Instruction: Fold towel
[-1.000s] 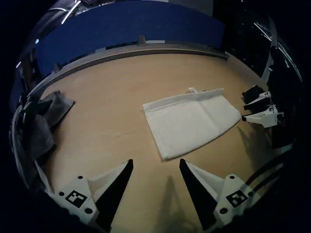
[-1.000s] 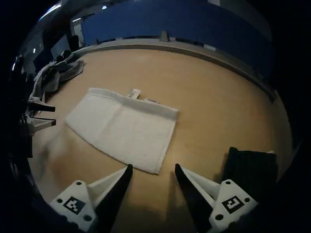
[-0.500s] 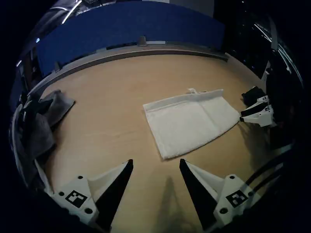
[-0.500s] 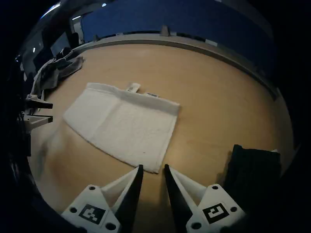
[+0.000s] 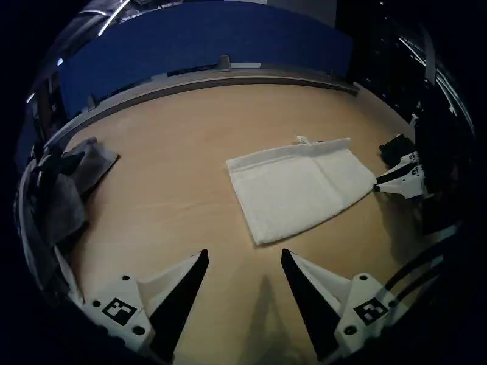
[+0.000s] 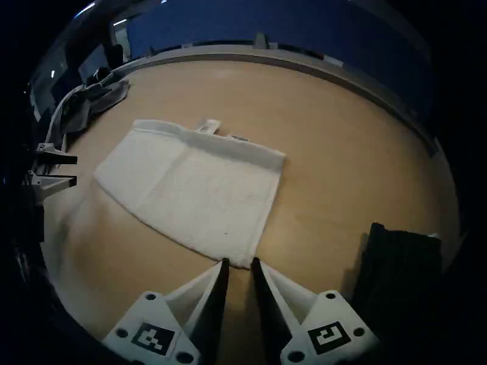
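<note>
Right gripper view sets a corner of the towel [image 6: 189, 188] between the almost-closed fingers of my right gripper [image 6: 237, 261], seemingly unpinched, while my left gripper [image 5: 244, 251] gapes wide and empty, so I'd push deeper before squeezing.

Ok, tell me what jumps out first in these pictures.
A white towel lies flat in the middle of a wooden table. The right gripper sits at its near corner with fingers almost together, while the left gripper is wide open, short of the towel. A heap of grey cloths lies at the table's left edge.
</note>
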